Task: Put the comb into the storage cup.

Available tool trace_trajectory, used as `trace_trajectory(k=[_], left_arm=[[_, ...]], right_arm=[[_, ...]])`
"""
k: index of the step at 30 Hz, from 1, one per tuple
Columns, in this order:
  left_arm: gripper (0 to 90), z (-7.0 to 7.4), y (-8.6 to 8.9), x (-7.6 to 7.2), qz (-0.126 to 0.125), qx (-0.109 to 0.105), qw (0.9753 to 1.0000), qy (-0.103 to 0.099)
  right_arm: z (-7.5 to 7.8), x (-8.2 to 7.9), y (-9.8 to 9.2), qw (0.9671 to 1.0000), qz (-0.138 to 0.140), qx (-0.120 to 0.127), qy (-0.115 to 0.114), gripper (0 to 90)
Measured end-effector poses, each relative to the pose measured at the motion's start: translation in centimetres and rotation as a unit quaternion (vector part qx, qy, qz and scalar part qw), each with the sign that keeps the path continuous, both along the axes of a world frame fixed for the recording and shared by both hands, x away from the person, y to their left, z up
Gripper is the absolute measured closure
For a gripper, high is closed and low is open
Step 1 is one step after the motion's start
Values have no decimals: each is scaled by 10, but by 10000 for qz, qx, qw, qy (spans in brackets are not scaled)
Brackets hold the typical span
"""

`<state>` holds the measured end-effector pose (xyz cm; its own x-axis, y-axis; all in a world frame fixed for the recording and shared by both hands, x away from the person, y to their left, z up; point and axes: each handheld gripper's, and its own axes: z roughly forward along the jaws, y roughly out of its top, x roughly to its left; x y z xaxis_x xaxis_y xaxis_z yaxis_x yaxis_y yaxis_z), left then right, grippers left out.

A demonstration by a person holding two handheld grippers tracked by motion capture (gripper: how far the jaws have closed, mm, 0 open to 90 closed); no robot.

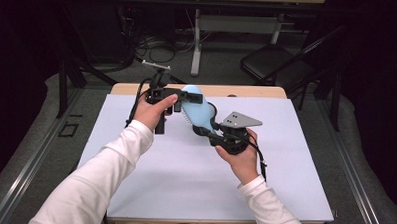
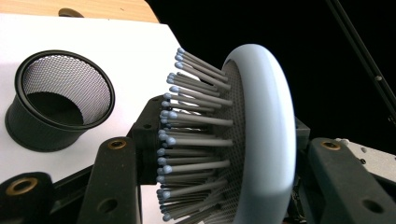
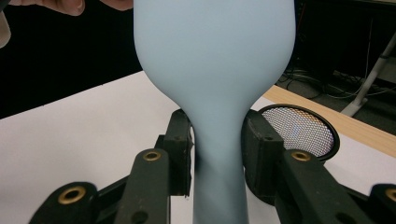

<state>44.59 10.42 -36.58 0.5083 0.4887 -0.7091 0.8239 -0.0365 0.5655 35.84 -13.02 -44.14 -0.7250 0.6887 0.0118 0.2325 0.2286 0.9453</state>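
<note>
A light blue hairbrush (image 1: 196,111) hangs above the white-covered table (image 1: 184,176), held between both grippers. My right gripper (image 3: 217,149) is shut on its narrow handle (image 3: 219,186), just below the broad head (image 3: 215,51). In the left gripper view, my left gripper (image 2: 224,140) clamps the brush head (image 2: 266,130): one jaw presses on the grey bristles (image 2: 196,121), the other on the smooth back. In the high view the left gripper (image 1: 187,99) is at the brush's far end and the right gripper (image 1: 213,135) at its near end.
A black mesh cup (image 2: 60,100) stands upright on the white sheet near the far edge, just behind the brush; it also appears as the mesh cup (image 3: 299,130) beyond the right jaw. A black chair (image 1: 273,62) and cables lie beyond the table.
</note>
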Motion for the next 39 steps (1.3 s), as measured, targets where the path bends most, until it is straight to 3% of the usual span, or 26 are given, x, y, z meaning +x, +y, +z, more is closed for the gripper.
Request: trace_trajectory(k=[25, 39], left_arm=[[495, -2, 1, 2, 25, 16, 10000, -16], [495, -2, 4, 4, 105, 39, 9999, -60]], right_arm=[[-1, 2, 1, 10000, -35, -59, 53, 576], [0, 3, 2, 9999, -89, -84, 100, 434]])
